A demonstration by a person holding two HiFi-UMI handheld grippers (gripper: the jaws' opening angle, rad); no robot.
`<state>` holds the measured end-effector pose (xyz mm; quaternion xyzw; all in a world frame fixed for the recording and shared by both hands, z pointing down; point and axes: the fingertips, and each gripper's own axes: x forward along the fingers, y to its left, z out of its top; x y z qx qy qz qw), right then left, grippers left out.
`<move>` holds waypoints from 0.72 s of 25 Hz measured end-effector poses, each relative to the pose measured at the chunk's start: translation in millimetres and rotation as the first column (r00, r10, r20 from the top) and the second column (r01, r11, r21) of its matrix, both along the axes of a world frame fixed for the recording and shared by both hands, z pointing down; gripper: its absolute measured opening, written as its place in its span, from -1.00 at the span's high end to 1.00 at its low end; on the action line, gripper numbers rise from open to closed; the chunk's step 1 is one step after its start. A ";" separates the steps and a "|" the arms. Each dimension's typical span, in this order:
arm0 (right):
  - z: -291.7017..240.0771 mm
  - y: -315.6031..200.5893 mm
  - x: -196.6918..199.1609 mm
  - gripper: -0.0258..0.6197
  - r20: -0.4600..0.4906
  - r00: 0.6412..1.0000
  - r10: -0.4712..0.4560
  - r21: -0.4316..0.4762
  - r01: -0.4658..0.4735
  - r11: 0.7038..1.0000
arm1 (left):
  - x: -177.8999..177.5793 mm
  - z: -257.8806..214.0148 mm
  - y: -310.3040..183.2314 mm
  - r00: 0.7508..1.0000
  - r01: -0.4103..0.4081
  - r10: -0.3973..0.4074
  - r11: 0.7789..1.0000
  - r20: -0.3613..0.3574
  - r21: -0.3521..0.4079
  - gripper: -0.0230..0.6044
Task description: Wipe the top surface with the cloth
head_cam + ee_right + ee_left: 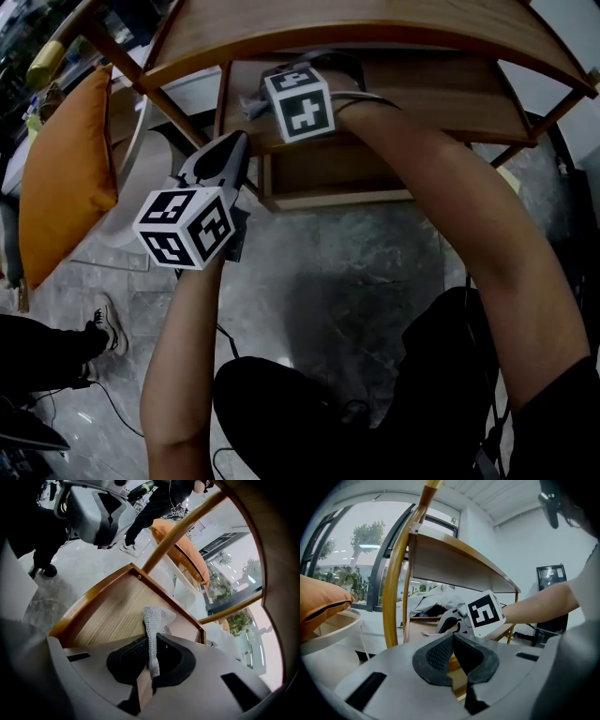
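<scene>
Right gripper (151,644) is clamped on the cloth (157,616). A grey knitted strip is pinched between its jaws, and the free end sticks out past the tips. The cloth is inside the wooden table, low over the lower shelf (112,611) near its back rail, so it is under the table top (375,28), not on it. In the head view the right arm reaches in below the top, and only the marker cube shows beside the front edge. I cannot tell whether the cloth's free end touches the shelf.

Left gripper (452,641) has its jaws together with nothing between them. It hangs outside the table near the front left leg and points in toward the shelf. An orange cushion (66,159) sits on a seat to the left of the table, and grey stone floor (356,253) lies in front of it.

Progress, as a judgement:
- The cloth is in hand, so the grab is done.
- No wiping of the top shows, since the cloth is a level below it.
- Left to do: bring the cloth out from under the top, lay it on the top surface, and sweep across it.
- No marks or dust are readable on the top, so I can't say how clean it is.
</scene>
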<state>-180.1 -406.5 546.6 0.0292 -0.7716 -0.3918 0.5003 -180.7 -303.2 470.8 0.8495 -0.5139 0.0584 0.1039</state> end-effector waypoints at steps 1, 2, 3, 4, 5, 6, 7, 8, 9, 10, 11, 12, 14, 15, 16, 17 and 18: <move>1.7 -1.3 7.9 0.82 -0.006 1.000 0.007 -0.006 -0.007 1.000 | 5.8 -1.6 -0.9 1.000 -0.008 0.008 1.000 -0.001 0.002 0.89; 2.4 -4.3 17.7 0.82 -0.015 1.000 0.020 -0.005 -0.020 1.000 | 12.8 -4.5 -2.3 1.000 -0.017 0.017 1.000 0.001 0.007 0.89; 3.1 -8.2 29.7 0.82 -0.026 0.999 0.036 -0.005 -0.037 0.999 | 21.2 -8.0 -4.7 1.000 -0.027 0.027 1.000 0.004 0.014 0.89; 3.6 -12.6 43.8 0.82 -0.038 0.998 0.055 -0.004 -0.056 0.998 | 30.7 -11.5 -7.9 0.999 -0.039 0.039 0.999 0.007 0.022 0.89; 3.9 -16.8 59.1 0.82 -0.047 0.996 0.074 -0.004 -0.074 0.997 | 41.2 -14.3 -11.5 0.999 -0.052 0.052 0.998 0.009 0.027 0.89; 4.3 -20.2 74.4 0.82 -0.051 0.995 0.090 -0.006 -0.090 0.996 | 52.2 -16.1 -15.0 0.998 -0.065 0.065 0.997 0.009 0.030 0.89; 5.3 -22.6 89.4 0.82 -0.051 0.993 0.103 -0.012 -0.103 0.995 | 63.5 -17.0 -17.9 0.997 -0.079 0.079 0.996 0.008 0.030 0.89; 6.7 -24.8 104.5 0.82 -0.050 0.992 0.118 -0.021 -0.119 0.993 | 74.8 -17.4 -20.2 0.995 -0.095 0.095 0.995 0.008 0.029 0.89; 7.6 -27.5 120.7 0.82 -0.050 0.989 0.138 -0.028 -0.140 0.990 | 86.0 -17.7 -22.0 0.994 -0.111 0.111 0.993 0.010 0.029 0.89; 7.5 -30.8 137.8 0.82 -0.054 0.985 0.164 -0.030 -0.166 0.986 | 96.6 -18.0 -23.5 0.992 -0.126 0.126 0.992 0.015 0.029 0.89; 6.6 -34.4 155.5 0.82 -0.060 0.980 0.192 -0.026 -0.194 0.981 | 106.8 -18.4 -24.9 0.990 -0.140 0.139 0.990 0.019 0.029 0.89; 5.2 -37.9 173.6 0.82 -0.067 0.973 0.220 -0.019 -0.222 0.975 | 116.7 -18.7 -26.6 0.988 -0.153 0.152 0.988 0.021 0.030 0.89; 2.5 -44.7 211.3 0.82 -0.080 0.958 0.274 -0.003 -0.275 0.962 | 137.1 -19.6 -31.0 0.984 -0.179 0.178 0.983 0.018 0.034 0.89; 1.3 -47.9 230.9 0.82 -0.086 0.950 0.301 0.001 -0.302 0.953 | 148.0 -20.2 -33.5 0.981 -0.193 0.192 0.981 0.015 0.037 0.89; 0.3 -50.6 249.8 0.82 -0.089 0.940 0.329 0.003 -0.330 0.944 | 159.0 -20.6 -35.7 0.978 -0.207 0.206 0.978 0.014 0.038 0.89; -0.8 -52.7 267.7 0.82 -0.090 0.931 0.354 0.004 -0.355 0.935 | 169.9 -20.6 -37.5 0.975 -0.221 0.220 0.975 0.015 0.038 0.89; -1.9 -54.2 285.0 0.82 -0.091 0.922 0.377 0.005 -0.379 0.926 | 180.8 -20.1 -39.2 0.972 -0.234 0.233 0.972 0.020 0.035 0.89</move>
